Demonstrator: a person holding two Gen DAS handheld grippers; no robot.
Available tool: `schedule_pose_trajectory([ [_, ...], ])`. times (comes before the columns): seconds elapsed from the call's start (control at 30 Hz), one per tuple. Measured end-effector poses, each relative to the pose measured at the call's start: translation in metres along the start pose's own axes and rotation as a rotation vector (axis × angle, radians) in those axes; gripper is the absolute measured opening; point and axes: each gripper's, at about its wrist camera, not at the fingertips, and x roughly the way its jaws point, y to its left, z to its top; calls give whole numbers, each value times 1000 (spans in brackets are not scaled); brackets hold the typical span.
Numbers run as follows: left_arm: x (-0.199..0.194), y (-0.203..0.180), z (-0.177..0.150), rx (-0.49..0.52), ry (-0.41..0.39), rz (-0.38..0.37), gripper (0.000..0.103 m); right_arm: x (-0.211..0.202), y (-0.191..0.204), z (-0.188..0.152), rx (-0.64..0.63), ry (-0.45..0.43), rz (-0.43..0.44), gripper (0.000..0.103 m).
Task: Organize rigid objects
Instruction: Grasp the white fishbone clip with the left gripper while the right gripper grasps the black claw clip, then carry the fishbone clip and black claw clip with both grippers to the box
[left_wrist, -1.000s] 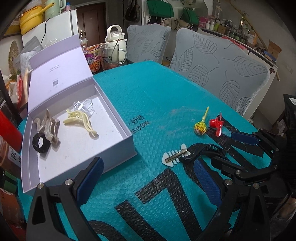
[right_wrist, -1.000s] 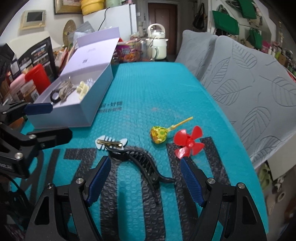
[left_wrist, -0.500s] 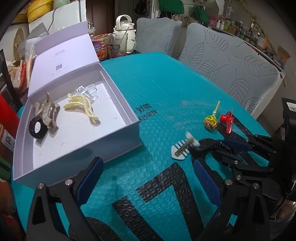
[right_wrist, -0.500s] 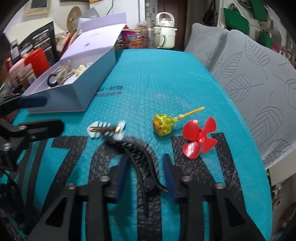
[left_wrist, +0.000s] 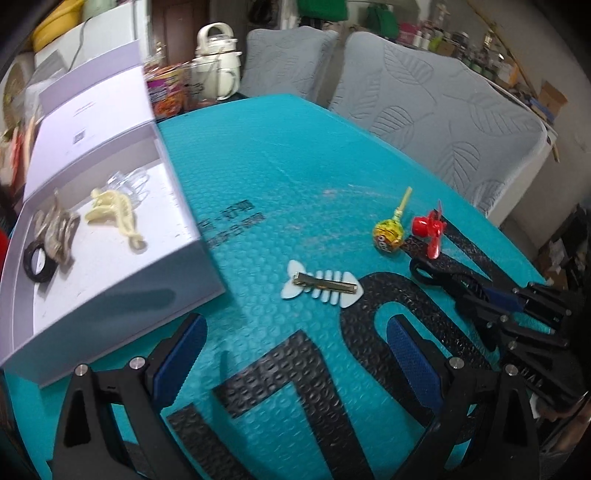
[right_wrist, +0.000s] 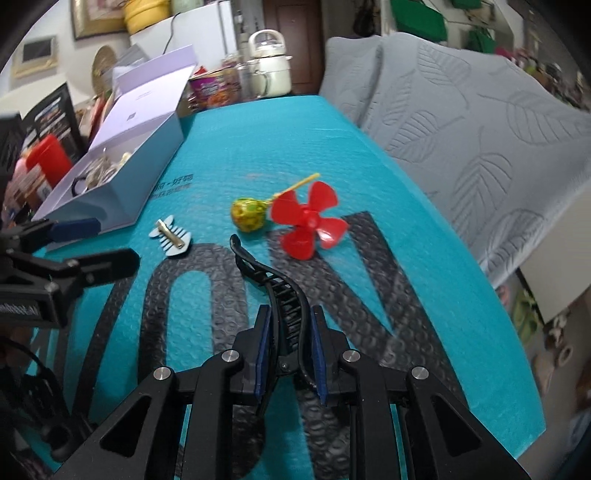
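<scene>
My right gripper (right_wrist: 290, 325) is shut on a black hair claw clip (right_wrist: 271, 275) and holds it just above the teal mat; the clip also shows in the left wrist view (left_wrist: 448, 278). My left gripper (left_wrist: 295, 354) is open and empty, just short of a white fishbone hair clip (left_wrist: 321, 288). A yellow lollipop (left_wrist: 388, 234) and a red propeller (left_wrist: 430, 230) lie beyond it. An open lilac box (left_wrist: 192, 258) at the left holds a cream claw clip (left_wrist: 118, 214), a clear clip, a beige clip and a black ring (left_wrist: 37, 260).
A cream kettle (left_wrist: 218, 62), a snack tub and a glass stand at the table's far end. Two grey leaf-pattern chairs (left_wrist: 443, 110) line the right side. Red containers and clutter (right_wrist: 44, 162) sit left of the box.
My right gripper closed on the black claw clip and lifted and turned it away from the fishbone clip. The fishbone clip shifted and now lies free. My left gripper drifted slightly.
</scene>
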Motion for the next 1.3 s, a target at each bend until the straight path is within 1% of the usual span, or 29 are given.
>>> schedule_pose_trajectory([
  [0.13, 9, -7, 3, 51, 1, -21, 100, -2, -7, -2, 35, -3, 15, 20],
  [0.27, 18, -9, 6, 97, 2, -36, 100, -1, -6, 0, 39, -3, 19, 20],
  [0.33, 25, -9, 9, 110, 8, -38, 97, 0, -6, 1, 41, -3, 25, 20],
  [0.37, 28, -8, 10, 114, 15, -40, 92, 0, -6, 1, 43, -4, 27, 20],
  [0.4, 32, -8, 11, 118, 23, -41, 90, 0, -7, 0, 45, -7, 31, 20],
  [0.47, 36, -10, 11, 142, 4, -24, 89, 0, -9, 0, 52, -11, 37, 20],
  [0.5, 36, -12, 12, 153, -1, -31, 86, 1, -8, 1, 54, -11, 38, 20],
  [0.57, 38, -13, 13, 160, -7, -36, 82, 2, -8, 2, 54, -11, 39, 20],
  [0.63, 36, -14, 14, 157, -20, -43, 72, 1, -8, 1, 53, -11, 38, 20],
  [0.67, 34, -14, 14, 157, -34, -43, 60, 2, -8, 2, 52, -12, 37, 20],
  [0.7, 33, -14, 13, 157, -42, -41, 55, 1, -8, 1, 52, -13, 37, 20],
  [0.97, 27, -15, 10, 143, -38, -51, 54, 1, -8, 1, 54, -21, 31, 20],
  [1.3, 4, -9, 3, 85, -59, -57, 54, -5, -7, -2, 72, -33, 12, 20],
])
